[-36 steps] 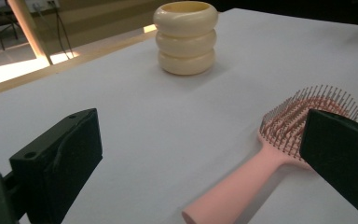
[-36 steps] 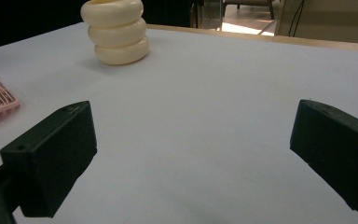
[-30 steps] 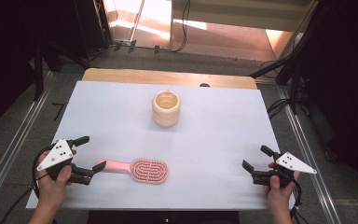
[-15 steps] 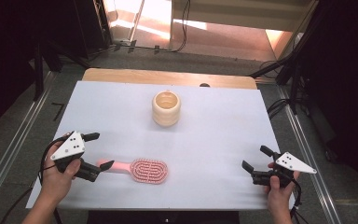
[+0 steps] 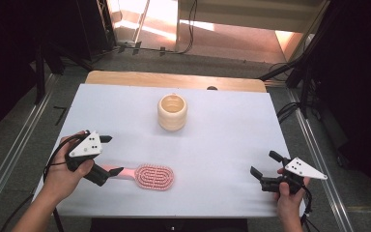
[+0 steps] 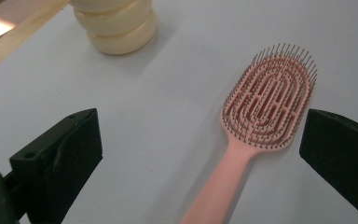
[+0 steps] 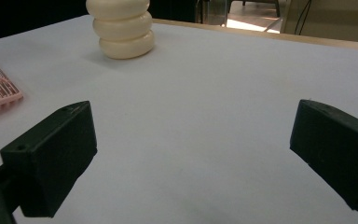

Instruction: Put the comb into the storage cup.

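My left gripper [image 5: 107,155] hangs wide open and empty over the handle of the pink hairbrush [image 6: 261,109] lying flat on the tabletop [image 5: 232,125] (light, stiff plastic, I judge), so I'd pinch the smooth, possibly slippery handle, not the bristles

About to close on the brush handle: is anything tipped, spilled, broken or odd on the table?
Nothing stands out. The pink hairbrush lies flat, bristles up, looking intact. The cream ribbed cup stands upright, apart from it, nothing spilled. The left gripper is open around the handle; the right gripper is open over bare table.
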### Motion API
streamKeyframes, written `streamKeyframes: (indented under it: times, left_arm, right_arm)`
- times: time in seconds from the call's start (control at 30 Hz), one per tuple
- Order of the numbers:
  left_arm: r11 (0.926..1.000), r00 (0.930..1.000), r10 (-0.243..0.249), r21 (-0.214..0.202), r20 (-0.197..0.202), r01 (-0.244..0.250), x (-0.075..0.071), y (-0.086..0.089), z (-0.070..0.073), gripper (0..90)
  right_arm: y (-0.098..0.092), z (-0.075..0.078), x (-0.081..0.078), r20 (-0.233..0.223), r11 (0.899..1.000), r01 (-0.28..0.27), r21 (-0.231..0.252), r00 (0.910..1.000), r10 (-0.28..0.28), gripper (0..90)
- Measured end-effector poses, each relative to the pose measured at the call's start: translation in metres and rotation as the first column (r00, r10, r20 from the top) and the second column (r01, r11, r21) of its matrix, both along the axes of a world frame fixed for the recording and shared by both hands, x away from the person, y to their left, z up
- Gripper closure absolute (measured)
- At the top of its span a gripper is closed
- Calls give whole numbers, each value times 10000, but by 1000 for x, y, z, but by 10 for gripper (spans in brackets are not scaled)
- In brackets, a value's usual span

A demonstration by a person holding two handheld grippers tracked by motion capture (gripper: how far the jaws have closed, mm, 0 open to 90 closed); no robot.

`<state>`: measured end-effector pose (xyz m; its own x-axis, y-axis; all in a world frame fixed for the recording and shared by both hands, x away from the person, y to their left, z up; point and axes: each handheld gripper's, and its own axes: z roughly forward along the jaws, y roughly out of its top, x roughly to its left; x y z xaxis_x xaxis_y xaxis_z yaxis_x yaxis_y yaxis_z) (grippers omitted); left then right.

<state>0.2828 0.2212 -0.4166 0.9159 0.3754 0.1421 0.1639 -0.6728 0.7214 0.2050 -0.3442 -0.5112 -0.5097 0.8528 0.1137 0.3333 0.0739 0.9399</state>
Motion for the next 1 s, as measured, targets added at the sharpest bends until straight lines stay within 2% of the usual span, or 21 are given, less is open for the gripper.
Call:
streamKeyframes:
  times: [0.17, 0.23, 0.27, 0.3, 0.47, 0.5, 0.73, 0.77, 0.8, 0.83, 0.87, 0.93, 1.0]
  left_arm:
    - [9952, 9990, -396, 891, -186, 411, 4, -10, 1, 0]
    - [9919, 9981, -530, 1142, -329, 564, 5, -13, 2, 0]
    - [9919, 9981, -530, 1142, -329, 564, 5, -13, 2, 0]
    - [9866, 9974, -610, 1495, -387, 661, 6, -17, 1, 0]
    - [9694, 9942, -935, 2228, -526, 1030, 8, -27, -2, 1]
    - [9694, 9942, -935, 2228, -526, 1030, 8, -27, -2, 1]
    - [9520, 9919, -1092, 2804, -643, 1230, 12, -33, -2, 2]
    - [9520, 9919, -1092, 2804, -643, 1230, 12, -33, -2, 3]
    - [9447, 9909, -1147, 3007, -704, 1307, 13, -35, -4, 3]
    - [9447, 9909, -1147, 3007, -704, 1307, 13, -35, -4, 3]
    - [9338, 9892, -1239, 3279, -781, 1428, 14, -37, -5, 3]
    - [9329, 9891, -1227, 3307, -809, 1428, 14, -38, -7, 3]
    - [9238, 9861, -1364, 3473, -952, 1613, 14, -39, -9, 3]
  right_arm:
    - [0, 0, 0, -18, 10000, -33, -11, 10000, 33, 0]
    - [1, 0, 0, -67, 10000, -38, 2, 10000, 38, 0]
    - [1, 0, 0, -67, 10000, -45, -1, 10000, 45, 0]
    - [1, 0, 0, -60, 10000, -58, -8, 10000, 58, 0]
    - [1, 0, 0, -59, 9999, -99, -62, 9999, 99, 0]
    - [1, 0, 0, -47, 9999, -113, -70, 9999, 113, 0]
    - [1, 0, 0, -75, 9998, -147, -124, 9999, 147, 0]
    - [1, 0, 0, -75, 9998, -147, -124, 9999, 147, 0]
    - [2, 0, 0, -62, 9998, -161, -139, 9999, 160, 0]
    - [2, 0, 0, -68, 9998, -148, -144, 9999, 147, 0]
    - [2, 0, 0, -56, 9997, -165, -151, 9998, 164, 0]
    - [2, 0, 0, -53, 9997, -169, -149, 9998, 168, 0]
    - [2, 0, 0, -65, 9997, -180, -166, 9998, 179, 0]
